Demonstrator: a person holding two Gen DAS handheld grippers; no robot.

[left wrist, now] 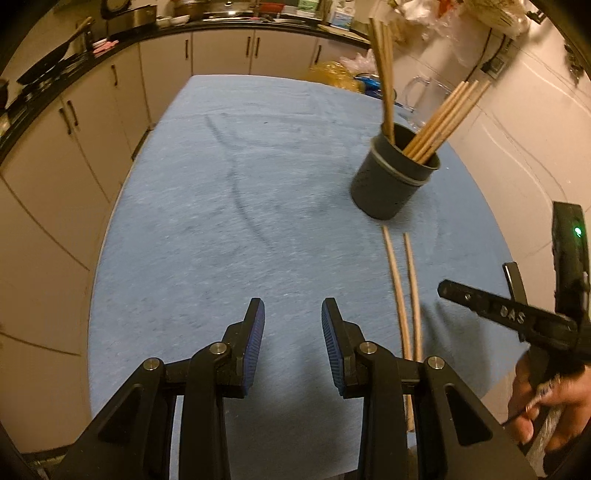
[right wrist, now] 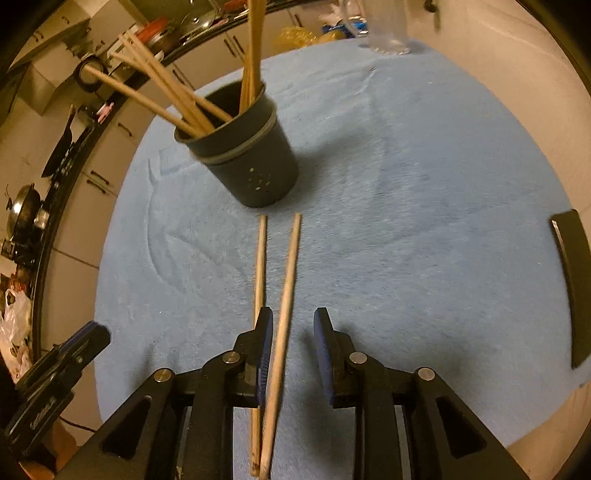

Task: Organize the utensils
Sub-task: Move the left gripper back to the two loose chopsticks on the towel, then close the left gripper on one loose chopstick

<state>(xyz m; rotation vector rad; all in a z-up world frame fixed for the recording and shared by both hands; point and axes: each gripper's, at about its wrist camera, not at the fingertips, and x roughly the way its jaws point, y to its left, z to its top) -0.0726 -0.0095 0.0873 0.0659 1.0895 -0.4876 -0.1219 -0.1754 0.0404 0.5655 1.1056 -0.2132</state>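
Left gripper: parted, nothing between the blue pads, held over bare blue cloth on the table. Right gripper: parted, with one loose chopstick running up between the pads, close beside the left-hand pad and clear of the right-hand one; no clamping visible. Second loose chopstick: flat on the cloth, passing under the outer side of that left-hand finger; contact there not discernible. Both sticks close together at the near ends, spreading slightly toward the far tips, which stop just short of the dark cup. Cup: upright on the cloth, grey band around its upper part, small holes low on the wall. Inside it, a fan of chopsticks leaning out over the rim to one side and a few more standing nearly upright. In the left wrist view: same cup far right, loose pair below it, a hand holding the right gripper at the right edge. Clear jug at the far table edge; kitchen cabinets and cluttered counter behind.
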